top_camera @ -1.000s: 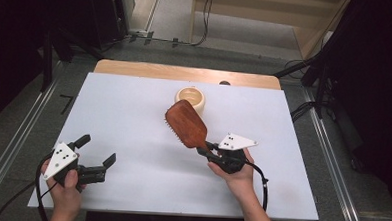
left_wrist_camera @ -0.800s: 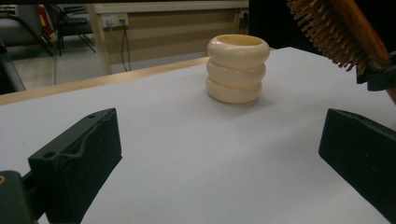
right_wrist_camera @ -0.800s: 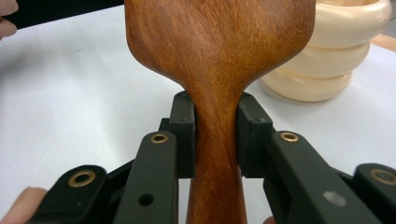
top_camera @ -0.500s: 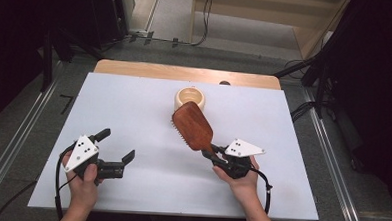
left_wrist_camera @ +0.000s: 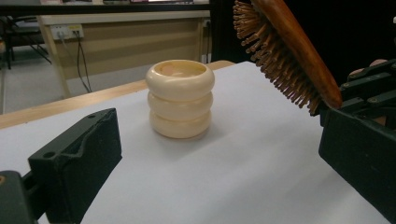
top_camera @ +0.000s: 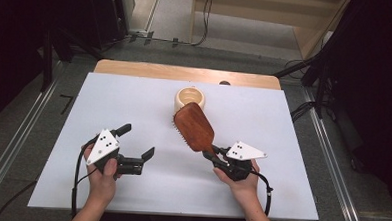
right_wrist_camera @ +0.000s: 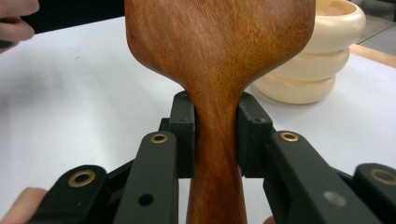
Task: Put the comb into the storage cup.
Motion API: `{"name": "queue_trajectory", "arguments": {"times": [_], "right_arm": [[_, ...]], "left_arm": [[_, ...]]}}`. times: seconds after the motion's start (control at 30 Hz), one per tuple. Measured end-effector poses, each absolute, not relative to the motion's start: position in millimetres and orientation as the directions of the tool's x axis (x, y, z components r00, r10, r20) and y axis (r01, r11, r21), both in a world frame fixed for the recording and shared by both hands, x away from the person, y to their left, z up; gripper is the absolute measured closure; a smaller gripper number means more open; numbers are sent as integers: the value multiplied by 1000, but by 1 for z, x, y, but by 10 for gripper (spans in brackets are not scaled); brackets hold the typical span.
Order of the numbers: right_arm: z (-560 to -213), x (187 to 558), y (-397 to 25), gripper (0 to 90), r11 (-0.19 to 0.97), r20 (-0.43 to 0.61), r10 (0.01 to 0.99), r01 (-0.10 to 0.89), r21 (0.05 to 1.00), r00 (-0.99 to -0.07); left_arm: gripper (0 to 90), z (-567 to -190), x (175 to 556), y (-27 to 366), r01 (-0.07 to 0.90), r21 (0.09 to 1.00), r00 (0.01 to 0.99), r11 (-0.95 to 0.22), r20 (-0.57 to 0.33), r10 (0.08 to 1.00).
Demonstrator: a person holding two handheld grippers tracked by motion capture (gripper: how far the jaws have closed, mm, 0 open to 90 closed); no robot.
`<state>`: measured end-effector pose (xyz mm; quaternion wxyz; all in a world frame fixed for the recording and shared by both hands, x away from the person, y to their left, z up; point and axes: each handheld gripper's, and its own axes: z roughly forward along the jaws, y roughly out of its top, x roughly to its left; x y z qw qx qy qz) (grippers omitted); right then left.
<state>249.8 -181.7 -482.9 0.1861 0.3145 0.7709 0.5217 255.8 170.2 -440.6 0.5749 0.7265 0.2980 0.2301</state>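
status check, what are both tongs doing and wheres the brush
Right tongs shut on the hairbrush handle, brush held up off the table. Left tongs open, empty. Cream ringed cup just beyond the brush head.

Wooden table [top_camera: 135,69], mostly covered by a white sheet [top_camera: 283,124]; bare wood strip at the far edge. One cream ribbed cup [top_camera: 189,98] stands upright on the sheet, near the far edge, roughly centre.

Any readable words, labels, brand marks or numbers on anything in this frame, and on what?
None readable.
Brown wooden paddle hairbrush: wood grain, no mark.
Cream ribbed ring-shaped cup: plain.
White table mat: blank.
Grey three-cornered plates on the left gripper and right gripper: dark dots, no text.
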Motion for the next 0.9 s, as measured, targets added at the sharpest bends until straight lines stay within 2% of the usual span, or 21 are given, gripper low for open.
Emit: {"name": "queue_trajectory", "arguments": {"times": [0.67,0.9], "right_arm": [[-485,248,-178,705,227,48,675,269,936,-736],[-485,246,-175,705,223,43,669,255,941,-742]], "left_arm": [[0,-432,271,111,187,972,792,-144,-62,608],[0,-431,278,94,218,969,798,-119,-107,593]]}}
